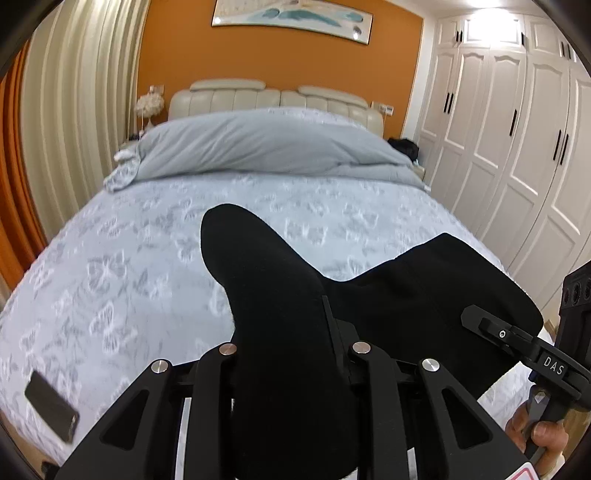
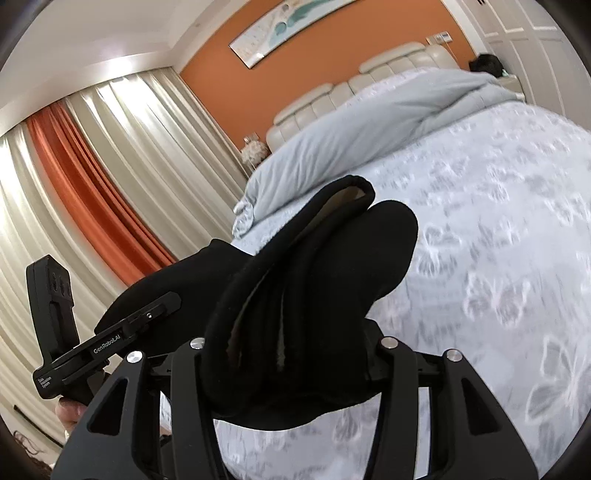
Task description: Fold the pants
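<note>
pants: black soft fabric pants [image 1: 424, 295] hang between both grippers above the grey patterned bed [image 1: 110, 277]
fingers: left gripper [image 1: 291, 354] and right gripper [image 2: 291, 347] each clamped on bunched cloth
axis: garment spans side to side; equally near both hands

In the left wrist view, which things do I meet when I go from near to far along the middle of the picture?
Left claw shut on the black pants → patterned bedspread → grey duvet → cream headboard → orange wall → painting.

Wide bed, pale blue butterfly-print cover [image 1: 147, 258]; rumpled grey duvet [image 1: 258, 147] against cream padded headboard [image 1: 273, 98]. Black phone [image 1: 51, 406] near bed's edge. Orange wall [image 1: 295, 55], framed painting [image 1: 291, 16], white wardrobe doors [image 1: 517, 147], cream curtains [image 1: 81, 110].
</note>
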The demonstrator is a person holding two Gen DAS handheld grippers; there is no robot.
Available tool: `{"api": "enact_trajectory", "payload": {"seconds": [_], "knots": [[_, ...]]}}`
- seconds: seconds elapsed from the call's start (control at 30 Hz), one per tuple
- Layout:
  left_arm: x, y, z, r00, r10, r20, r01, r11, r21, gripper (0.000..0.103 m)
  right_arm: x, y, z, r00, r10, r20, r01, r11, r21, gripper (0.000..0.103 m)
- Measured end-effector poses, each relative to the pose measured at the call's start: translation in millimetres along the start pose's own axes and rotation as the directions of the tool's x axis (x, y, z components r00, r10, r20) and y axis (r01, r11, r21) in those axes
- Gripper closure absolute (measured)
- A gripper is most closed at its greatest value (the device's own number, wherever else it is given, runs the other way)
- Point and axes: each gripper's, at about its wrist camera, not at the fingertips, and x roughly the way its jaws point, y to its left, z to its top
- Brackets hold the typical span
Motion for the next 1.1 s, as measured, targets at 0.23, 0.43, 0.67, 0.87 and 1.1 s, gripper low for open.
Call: {"api": "enact_trajectory", "payload": {"seconds": [0.23, 0.43, 0.67, 0.87, 1.1], "knots": [[17.2, -4.5, 42.7, 0.997, 0.032, 0.066, -0.034, 0.999, 0.038, 0.082, 27.4, 5.6, 48.0, 0.997, 0.014, 0.076, -0.010, 0.999, -0.053, 0.057], [48.2, 6.3, 79.2, 0.993, 0.064, 0.104, -0.069, 0.997, 0.047, 0.081, 60.7, 2.1, 80.4, 0.993, 0.024, 0.114, -0.015, 0.997, -0.078, 0.057], [89.0, 18.3, 114.0, 0.985, 0.102, 0.141, -0.110, 0.992, 0.053, 0.081, 103.0, -5.1, 108.8, 0.990, 0.031, 0.138, -0.016, 0.994, -0.106, 0.057], [132.0, 30.7, 134.7, 0.982, 0.114, 0.147, -0.123, 0.991, 0.050, 0.081, 140.9, -24.3, 128.4, 0.989, 0.021, 0.149, -0.006, 0.995, -0.100, 0.057], [189.1, 41.2, 142.4, 0.982, 0.118, 0.146, -0.129, 0.989, 0.067, 0.081, 181.0, -56.9, 134.2, 0.988, 0.009, 0.156, 0.002, 0.998, -0.069, 0.057]]}}
